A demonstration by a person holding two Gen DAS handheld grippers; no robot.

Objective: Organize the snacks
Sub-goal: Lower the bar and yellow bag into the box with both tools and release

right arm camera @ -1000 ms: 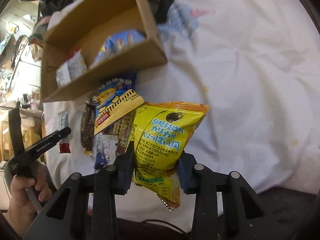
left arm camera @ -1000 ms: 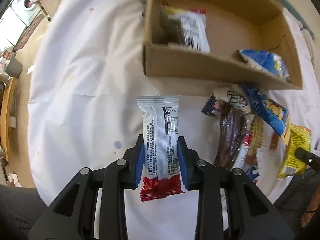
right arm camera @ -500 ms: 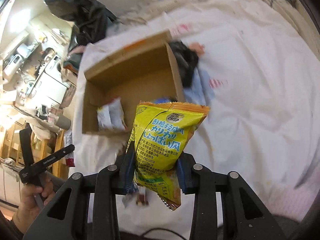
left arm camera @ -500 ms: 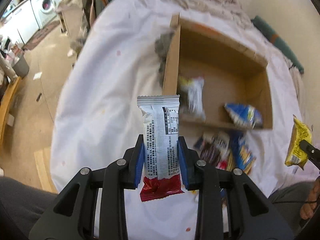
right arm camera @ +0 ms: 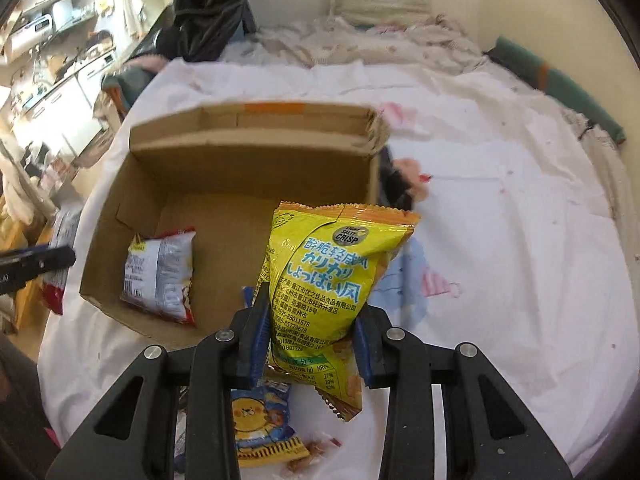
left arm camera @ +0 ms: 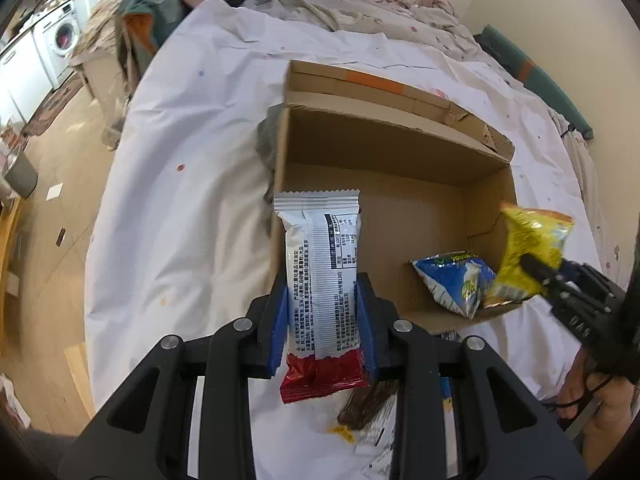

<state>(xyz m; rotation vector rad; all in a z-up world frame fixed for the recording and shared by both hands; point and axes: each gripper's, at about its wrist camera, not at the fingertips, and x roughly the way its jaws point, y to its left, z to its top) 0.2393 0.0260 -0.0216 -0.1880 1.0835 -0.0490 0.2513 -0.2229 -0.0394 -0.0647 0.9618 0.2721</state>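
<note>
Your left gripper [left arm camera: 323, 326] is clamped on the white-and-red bar [left arm camera: 322, 280], held upright over the cardboard box [left arm camera: 384, 148]'s near-left corner. Your right gripper [right arm camera: 311, 340] is clamped on the yellow crisp bag [right arm camera: 324, 280], above the box's near-right part. Left cam only: blue snack bag [left arm camera: 456, 280] inside the box, by the rt wall. Right cam only: silver-red packet [right arm camera: 160, 276] in the box's left part, plus a blue cartoon pack [right arm camera: 260, 420] on the white sheet [right arm camera: 500, 240] in front of the box.

Matt cardboard box [left arm camera: 400, 148], glossy foil yellow pkt [right arm camera: 324, 280].
</note>
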